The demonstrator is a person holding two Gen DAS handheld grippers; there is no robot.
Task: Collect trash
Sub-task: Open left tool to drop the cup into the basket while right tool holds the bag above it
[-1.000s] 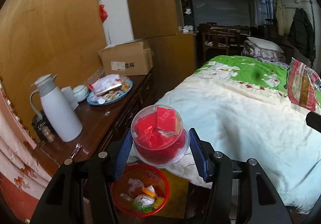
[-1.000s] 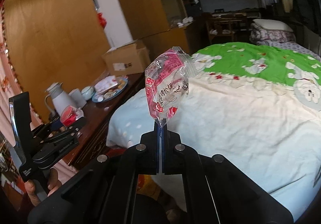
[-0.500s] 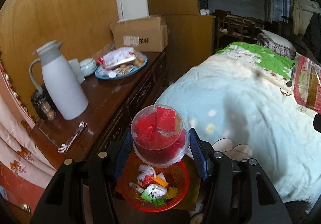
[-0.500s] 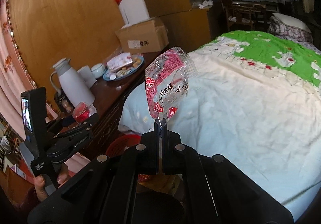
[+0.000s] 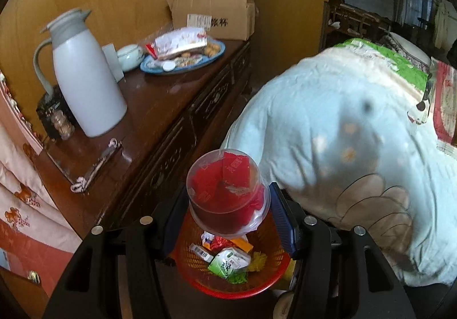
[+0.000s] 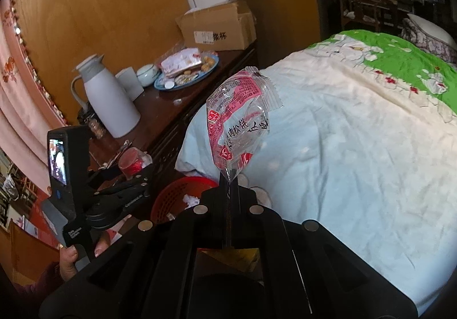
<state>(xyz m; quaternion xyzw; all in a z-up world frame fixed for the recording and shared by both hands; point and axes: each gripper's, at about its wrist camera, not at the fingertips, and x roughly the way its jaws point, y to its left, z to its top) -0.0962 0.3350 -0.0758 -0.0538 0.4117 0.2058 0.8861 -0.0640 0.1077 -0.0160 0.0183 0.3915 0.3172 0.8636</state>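
My left gripper (image 5: 228, 209) is shut on a clear plastic cup (image 5: 227, 193) stuffed with red wrappers, holding it just above a red mesh trash basket (image 5: 228, 287) on the floor with several wrappers inside. My right gripper (image 6: 230, 180) is shut on the corner of an empty clear and pink snack wrapper (image 6: 240, 121), held upright over the bed edge. The right wrist view also shows the left gripper with its cup (image 6: 132, 160) and the basket (image 6: 171, 193) to the left. The wrapper shows at the right edge of the left wrist view (image 5: 444, 101).
A dark wooden sideboard (image 5: 160, 107) stands left, bearing a white thermos jug (image 5: 85, 81), a blue plate of snacks (image 5: 182, 56) and a cardboard box (image 5: 214, 14). A bed with a pale blue and green quilt (image 6: 357, 133) fills the right. The basket sits between them.
My left gripper has tilted down and moved over the basket with the cup. My right gripper has swung left and lower with the wrapper, bringing the basket into its view.
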